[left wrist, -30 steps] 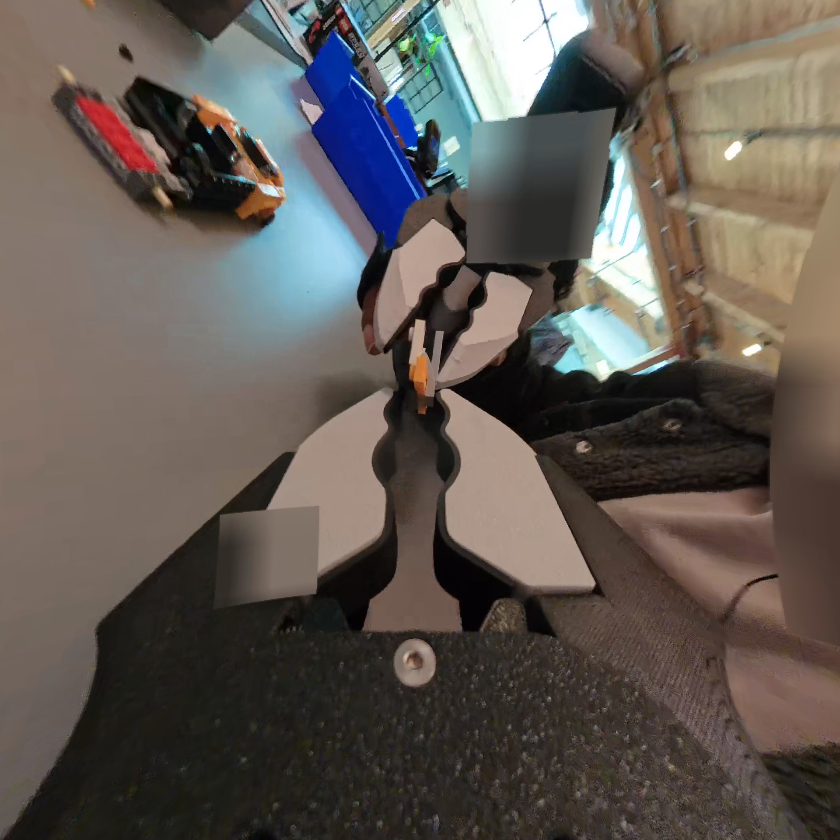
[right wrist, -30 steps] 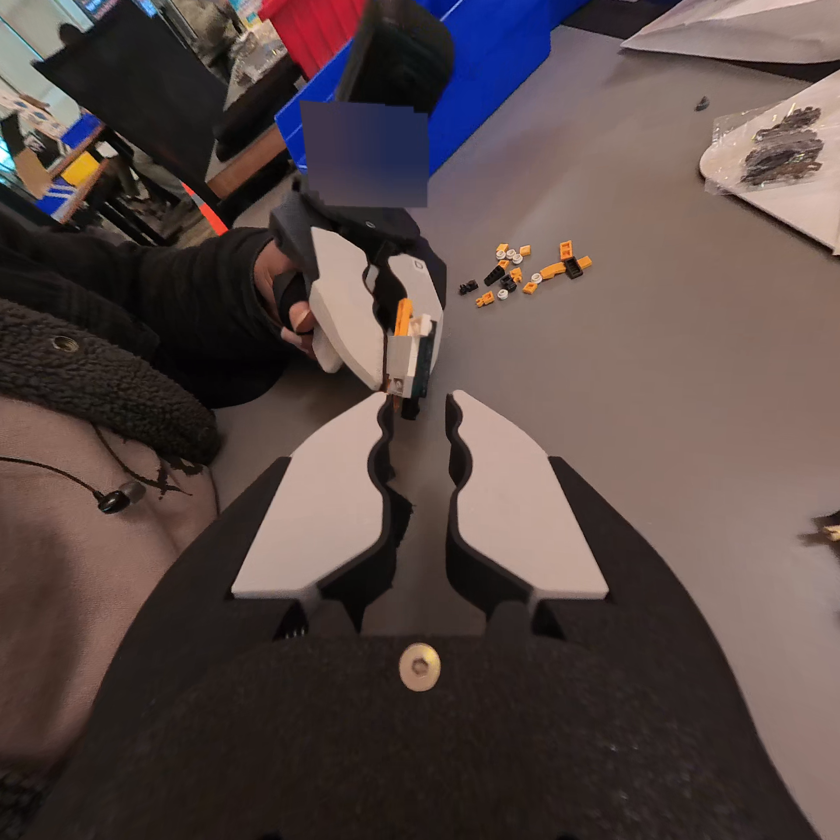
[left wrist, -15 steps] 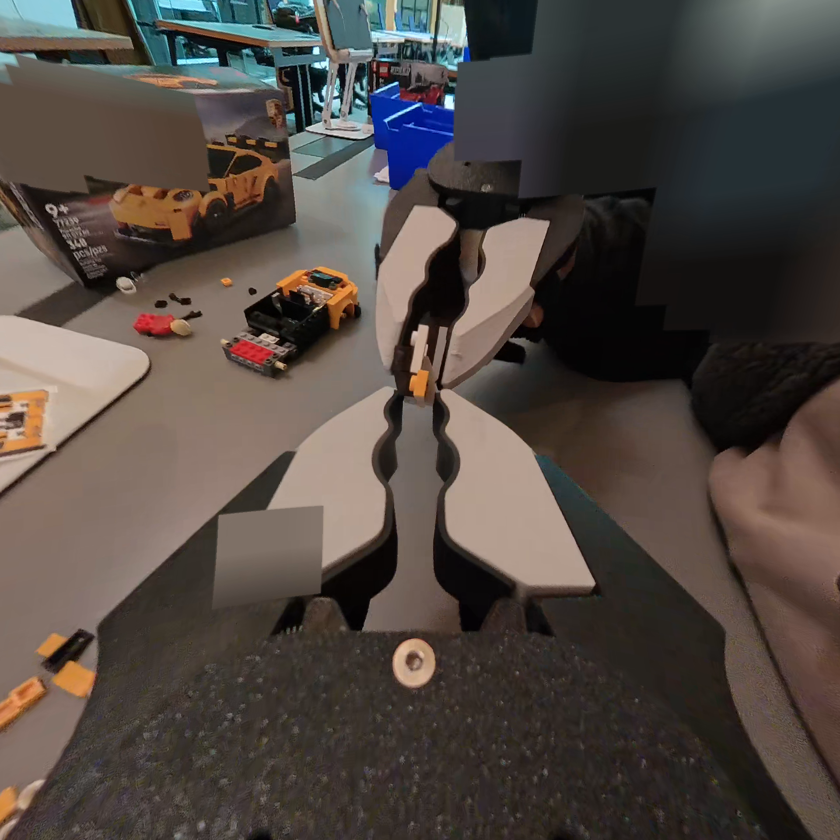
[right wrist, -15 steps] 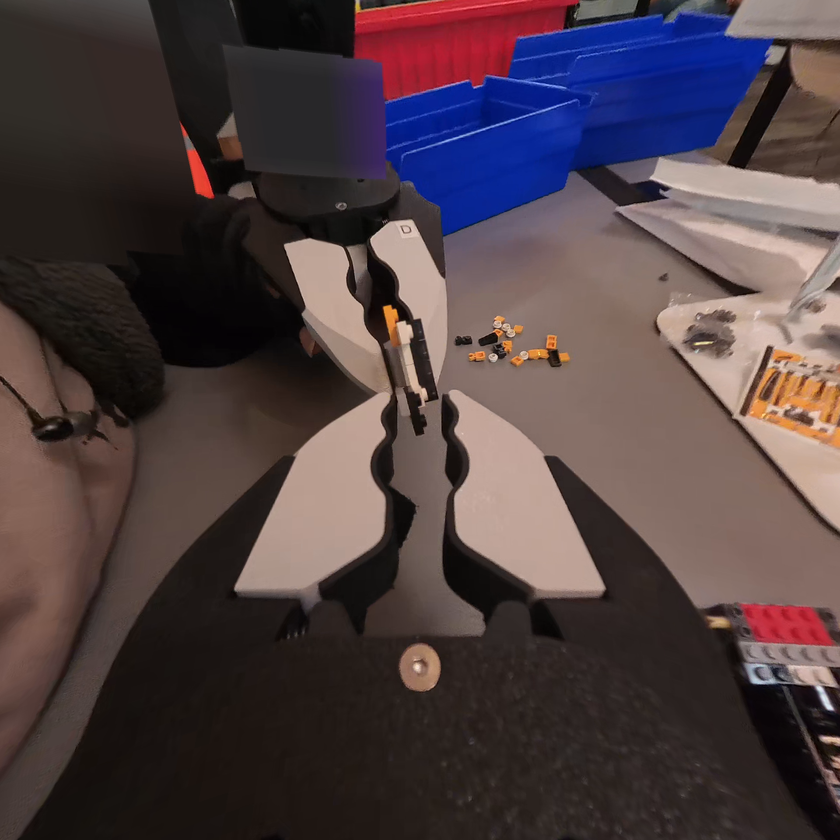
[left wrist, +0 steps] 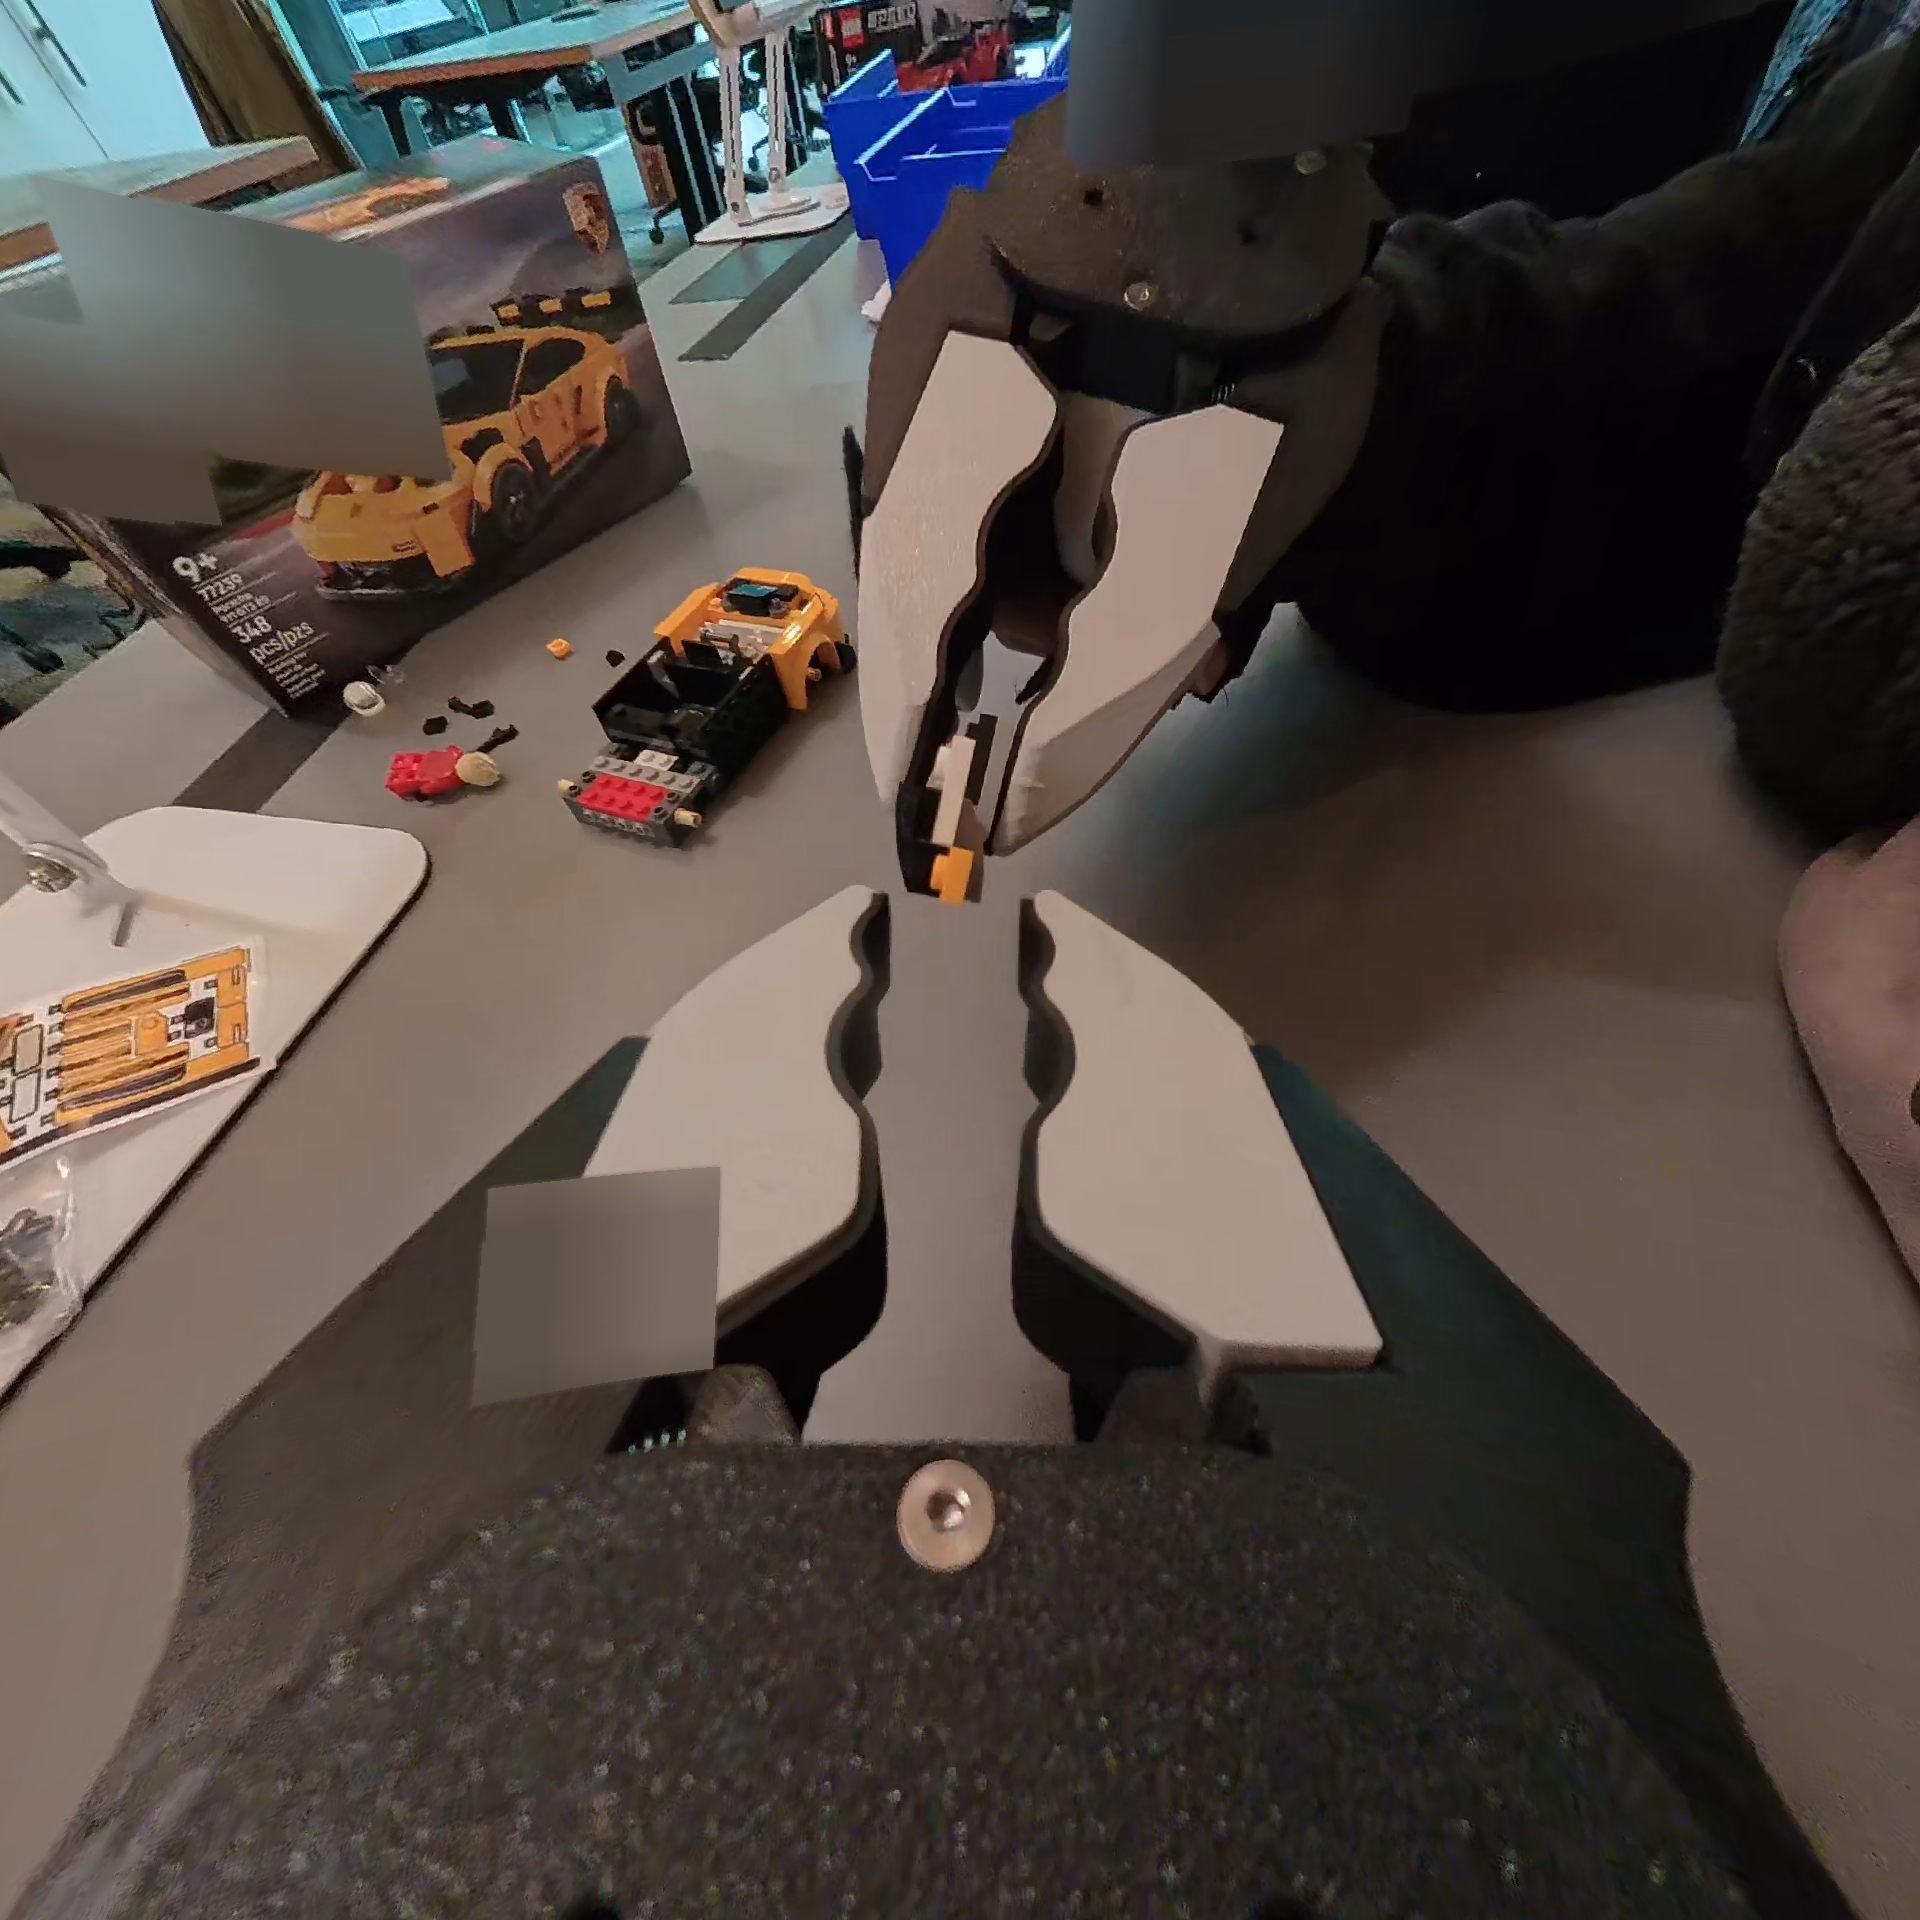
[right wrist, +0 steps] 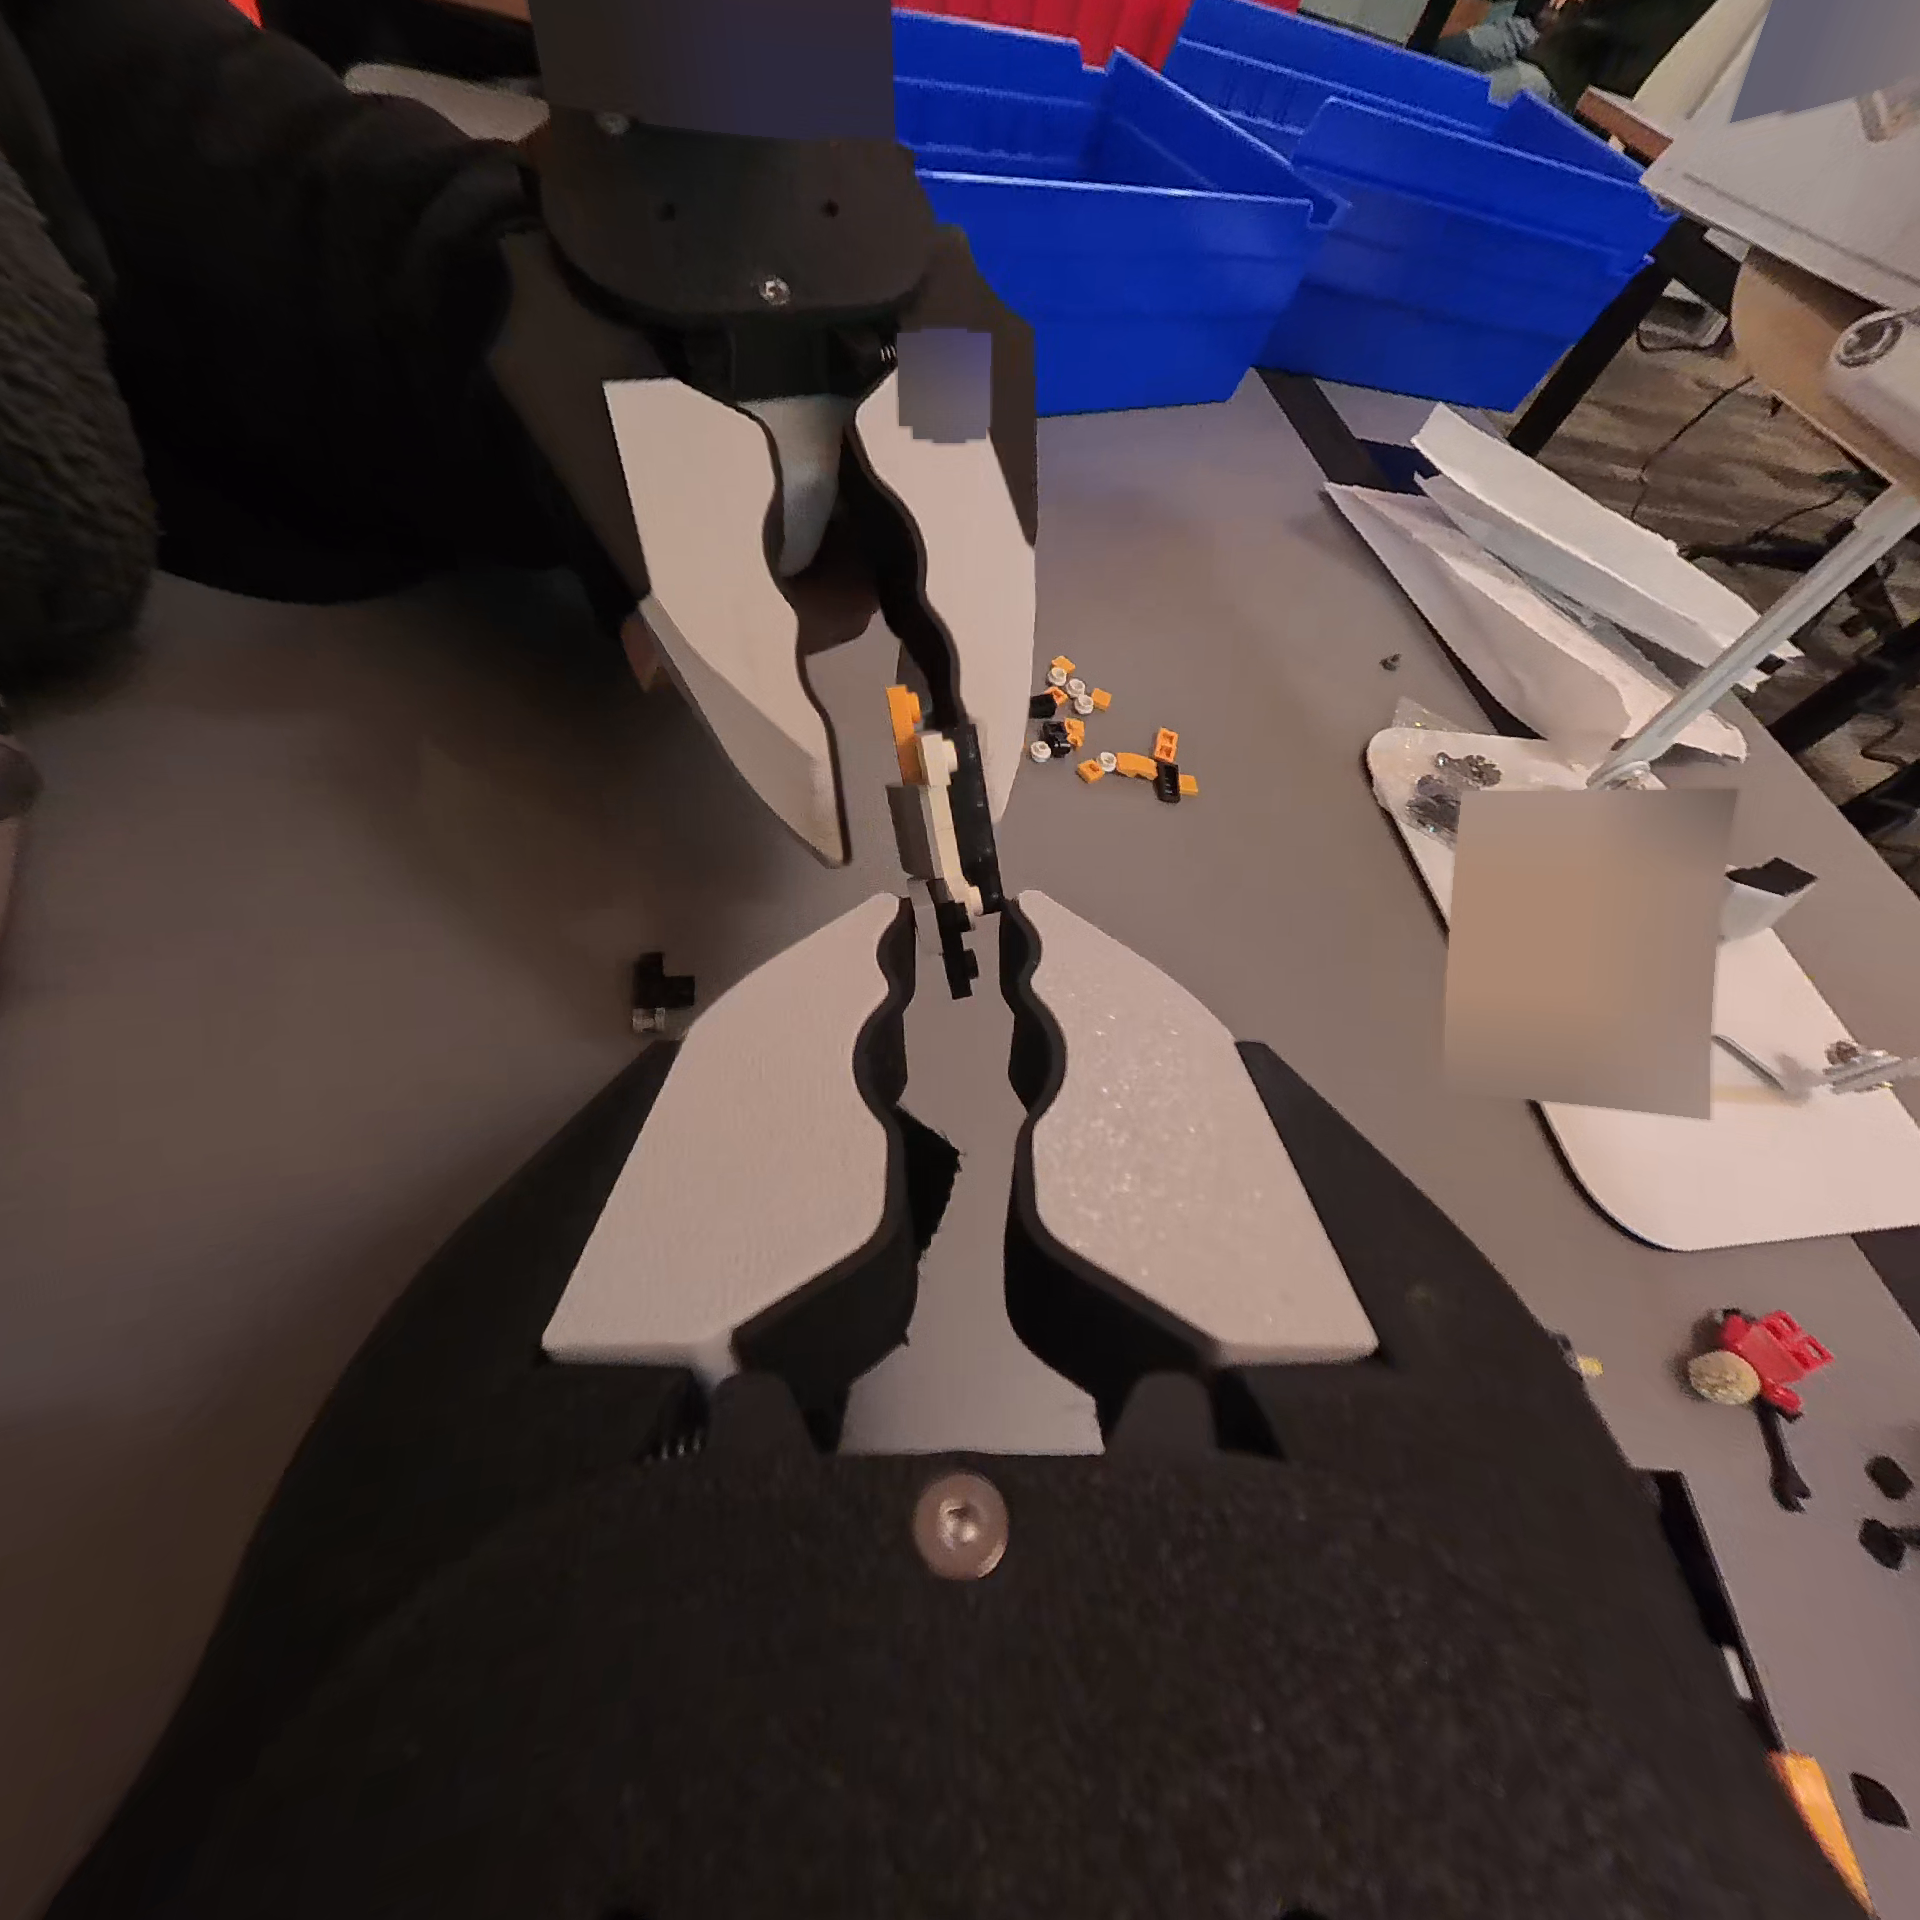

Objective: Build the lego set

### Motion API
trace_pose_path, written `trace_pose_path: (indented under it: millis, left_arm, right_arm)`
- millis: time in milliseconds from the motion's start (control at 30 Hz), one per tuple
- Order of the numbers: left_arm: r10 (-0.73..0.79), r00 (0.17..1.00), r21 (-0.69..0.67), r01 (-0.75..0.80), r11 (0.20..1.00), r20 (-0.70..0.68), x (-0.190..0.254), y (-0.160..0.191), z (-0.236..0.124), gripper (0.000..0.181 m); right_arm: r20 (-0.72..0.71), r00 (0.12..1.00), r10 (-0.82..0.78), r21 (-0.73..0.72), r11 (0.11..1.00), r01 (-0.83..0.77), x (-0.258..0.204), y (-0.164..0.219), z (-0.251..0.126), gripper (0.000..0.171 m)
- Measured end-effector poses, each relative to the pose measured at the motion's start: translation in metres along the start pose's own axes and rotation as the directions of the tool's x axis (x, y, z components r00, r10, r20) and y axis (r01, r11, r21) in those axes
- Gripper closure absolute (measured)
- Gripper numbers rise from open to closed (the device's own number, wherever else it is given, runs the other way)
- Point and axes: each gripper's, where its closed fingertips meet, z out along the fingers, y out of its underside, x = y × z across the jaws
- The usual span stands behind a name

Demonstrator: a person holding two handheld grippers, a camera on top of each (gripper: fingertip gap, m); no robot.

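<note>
Right tool (right wrist: pixel 956 912) pinching one end of the small black, white and orange sub-assembly (right wrist: pixel 940 821), raised off the table (left wrist: pixel 1351 935) to one side of the partly built car (left wrist: pixel 717 707), its orange end presented to the spread, empty left tool (left wrist: pixel 951 904), probably for a handover or regrip

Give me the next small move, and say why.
Probably swing the small sub-assembly over toward the partly built car. The right gripper alone clamps it, the left gripper stands open just short of it, and the car sits unattended on the table.
</note>
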Motion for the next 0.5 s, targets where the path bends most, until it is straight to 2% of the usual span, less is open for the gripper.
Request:
trace_pose_path:
  millis: [100, 167, 233, 367, 500]
  left_arm:
    - [0.011, 1.000, 0.000, -0.011, 1.000, 0.001, 0.000, 0.000, 0.000, 0.157]
    - [0.024, 1.000, -0.020, -0.024, 1.000, -0.001, 0.002, 0.003, 0.001, 0.168]
    - [0.007, 1.000, -0.050, -0.007, 0.999, -0.008, 0.002, 0.008, 0.002, 0.169]
    - [-0.102, 0.993, -0.044, 0.099, 0.994, -0.056, 0.004, 0.012, 0.005, 0.169]
    - [-0.296, 0.945, -0.017, 0.297, 0.955, -0.138, 0.003, 0.014, 0.007, 0.169]
  right_arm:
    - [-0.002, 0.999, -0.032, -0.041, 0.999, 0.032, -0.001, 0.006, 0.001, 0.155]
    - [0.006, 0.999, -0.050, -0.070, 0.996, 0.050, -0.004, 0.010, 0.003, 0.155]
    - [0.013, 0.999, -0.044, -0.089, 0.995, 0.045, -0.005, 0.014, 0.004, 0.155]
    - [0.061, 0.997, 0.048, -0.093, 0.995, -0.042, -0.007, 0.019, 0.005, 0.155]
    - [0.119, 0.977, 0.176, -0.053, 0.984, -0.171, -0.006, 0.020, 0.005, 0.154]
